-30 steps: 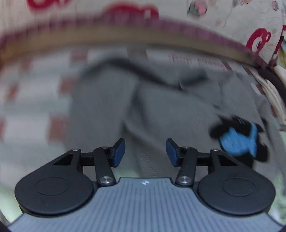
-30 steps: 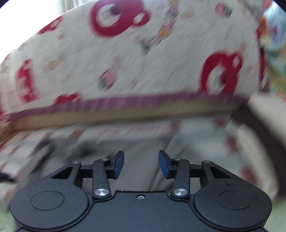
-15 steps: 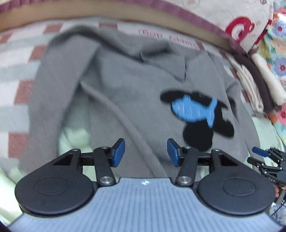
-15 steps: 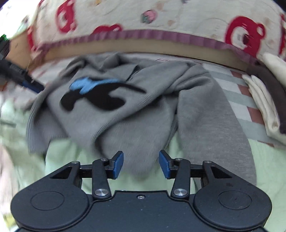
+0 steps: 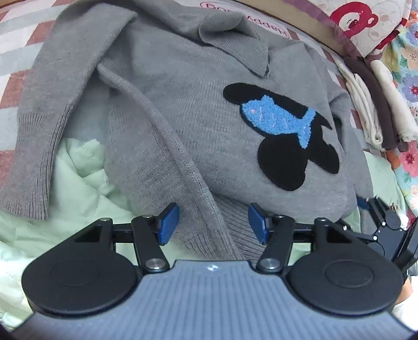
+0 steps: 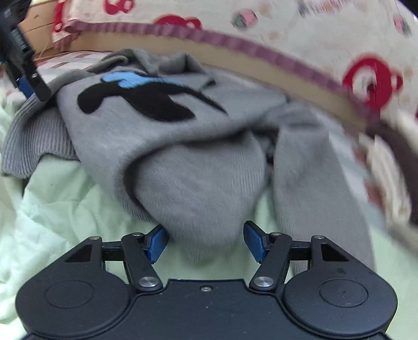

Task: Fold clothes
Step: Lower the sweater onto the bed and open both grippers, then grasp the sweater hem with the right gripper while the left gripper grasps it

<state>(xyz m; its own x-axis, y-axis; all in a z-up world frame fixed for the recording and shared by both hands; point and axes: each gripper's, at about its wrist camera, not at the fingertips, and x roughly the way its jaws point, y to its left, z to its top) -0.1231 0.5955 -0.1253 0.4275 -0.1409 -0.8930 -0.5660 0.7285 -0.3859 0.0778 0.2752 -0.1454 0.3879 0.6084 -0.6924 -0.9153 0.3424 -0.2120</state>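
sweater spread on the quilt, both grippers at its hem

sweater [image 5: 183,125], grey knit with a black and blue fish patch [image 5: 282,130], lies rumpled on a pale green quilt [image 5: 78,177]. its collar [image 5: 235,49] points away toward the bear-print cushion [image 5: 360,23] at the far edge, and one sleeve [image 5: 49,125] runs down the left side of the sweater with its ribbed cuff on the quilt. a stack of folded cloth [image 5: 371,109] sits just right of the sweater.

left gripper [image 5: 213,226] hovers at the near hem of the sweater, jaws spread wide, with the ribbed hem and a raised seam lying between the blue pads; they grip nothing. right gripper [image 6: 206,242] is at the sweater's other side, also spread wide, a rounded fold of grey knit reaching down between its pads; whether the left pad touches it i cannot tell. its view is blurred on the right. the left gripper shows at the sweater's far left corner there.
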